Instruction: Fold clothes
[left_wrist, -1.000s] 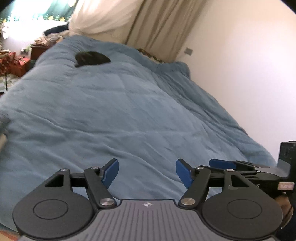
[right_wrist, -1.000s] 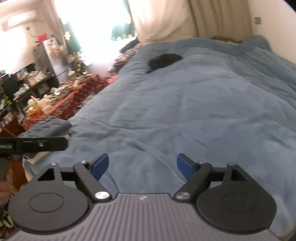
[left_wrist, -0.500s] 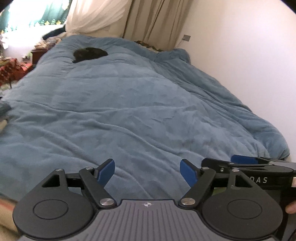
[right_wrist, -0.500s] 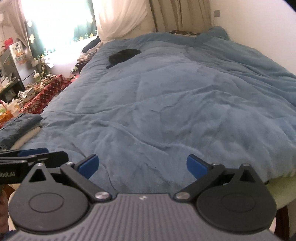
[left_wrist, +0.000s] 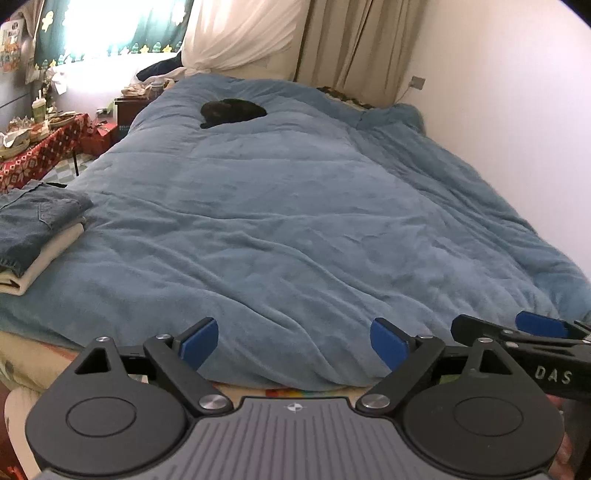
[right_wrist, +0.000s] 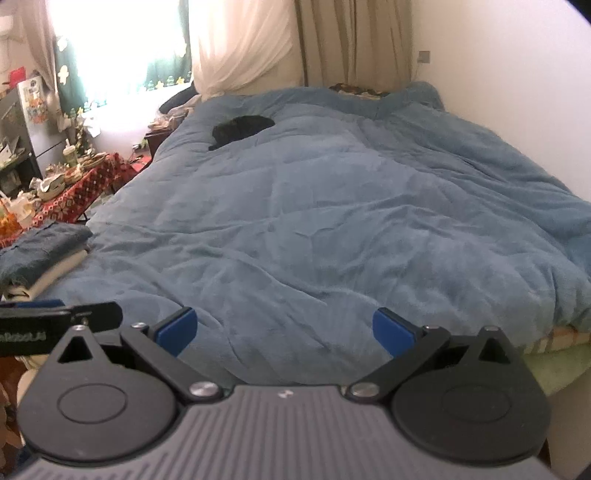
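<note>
Folded stack (left_wrist: 35, 236) is sitting at the bed's (left_wrist: 295, 221) left edge; left gripper (left_wrist: 293, 343) jaws have just been opening, now wide with nothing between them. Right gripper (right_wrist: 284, 328) is likewise gaping, empty, at the bed's near edge. Looks like between garments: next move calls for fetching another piece, none visible on the bed.

The left gripper (left_wrist: 293, 345) hangs over the near edge of the bed, its jaws having just been opening, with nothing between the blue pads (left_wrist: 388, 343). A rumpled blue duvet (left_wrist: 295, 221) covers the bed. Folded clothes (left_wrist: 33, 229), denim on top of cream, sit at the left edge. A black item (left_wrist: 232, 112) lies near the far end. The right gripper (left_wrist: 532, 347) shows at lower right.
</note>
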